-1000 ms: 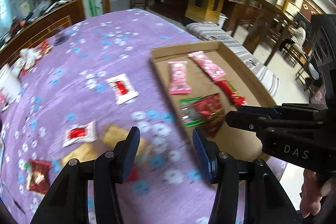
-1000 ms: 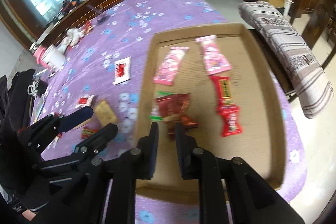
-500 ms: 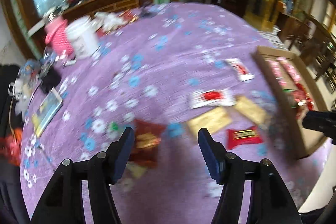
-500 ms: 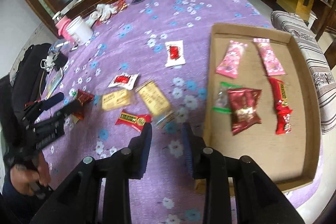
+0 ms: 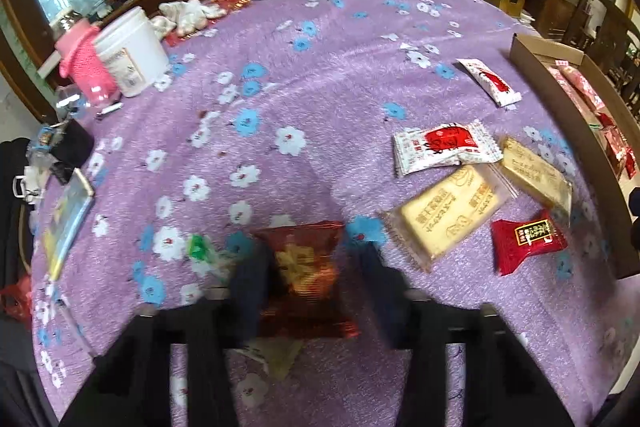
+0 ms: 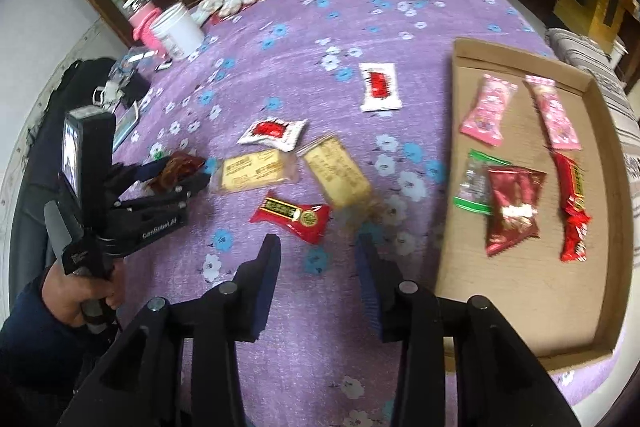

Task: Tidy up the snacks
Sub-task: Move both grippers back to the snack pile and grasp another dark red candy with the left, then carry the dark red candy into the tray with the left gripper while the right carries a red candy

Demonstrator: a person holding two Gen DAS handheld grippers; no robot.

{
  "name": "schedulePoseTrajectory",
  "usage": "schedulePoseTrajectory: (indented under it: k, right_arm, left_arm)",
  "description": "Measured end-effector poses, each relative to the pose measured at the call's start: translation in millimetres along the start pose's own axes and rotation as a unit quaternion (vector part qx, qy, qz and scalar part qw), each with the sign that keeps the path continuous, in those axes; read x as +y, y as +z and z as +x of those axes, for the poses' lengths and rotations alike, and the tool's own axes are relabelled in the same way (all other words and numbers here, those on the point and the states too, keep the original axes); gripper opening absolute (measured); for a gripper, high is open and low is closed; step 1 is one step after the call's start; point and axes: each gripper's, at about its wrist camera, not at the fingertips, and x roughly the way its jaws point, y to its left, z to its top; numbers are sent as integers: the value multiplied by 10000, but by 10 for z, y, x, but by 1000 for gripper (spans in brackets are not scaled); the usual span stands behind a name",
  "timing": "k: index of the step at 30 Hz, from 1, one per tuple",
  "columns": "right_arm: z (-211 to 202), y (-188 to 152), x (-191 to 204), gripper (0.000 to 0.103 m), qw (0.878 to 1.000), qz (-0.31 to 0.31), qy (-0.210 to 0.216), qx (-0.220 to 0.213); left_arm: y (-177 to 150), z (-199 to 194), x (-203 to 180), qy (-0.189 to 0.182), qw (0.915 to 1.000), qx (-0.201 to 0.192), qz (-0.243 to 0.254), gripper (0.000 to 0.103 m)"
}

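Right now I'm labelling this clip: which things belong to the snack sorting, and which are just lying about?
Job:
cardboard tray
dark red packet between the closing left gripper
two biscuit packs
red candy
two white sachets

Lying about:
white tub
pink cup
phone

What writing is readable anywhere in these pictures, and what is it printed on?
"GenRobot.AI": white lettering on the black body of the left gripper, seen from the right wrist view.
Print on the two tan biscuit packets, the red candy wrapper and the white tub's label: too small or blurred to read.
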Motion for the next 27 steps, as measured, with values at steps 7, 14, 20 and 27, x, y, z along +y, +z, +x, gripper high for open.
schedulePoseTrajectory:
  k: [7, 14, 20, 27]
  right_arm:
    - [316, 153, 279, 44, 9952, -928, 206, 214]
    - [736, 279, 274, 49, 9896, -1252, 391, 591]
    - [823, 94, 335, 42, 9843, -1630, 19, 675]
    - [616, 13, 300, 10, 9912, -1243, 71, 443]
  left_arm:
    - [-177, -200, 208, -501, 9975, 30, -488, 29]
    - [-298, -390, 188, -605, 9966, -12, -552, 29]
    - [-273, -465, 158, -646, 9963, -76, -559, 29]
    - [-135, -515, -49, -838, 9958, -182, -310, 29]
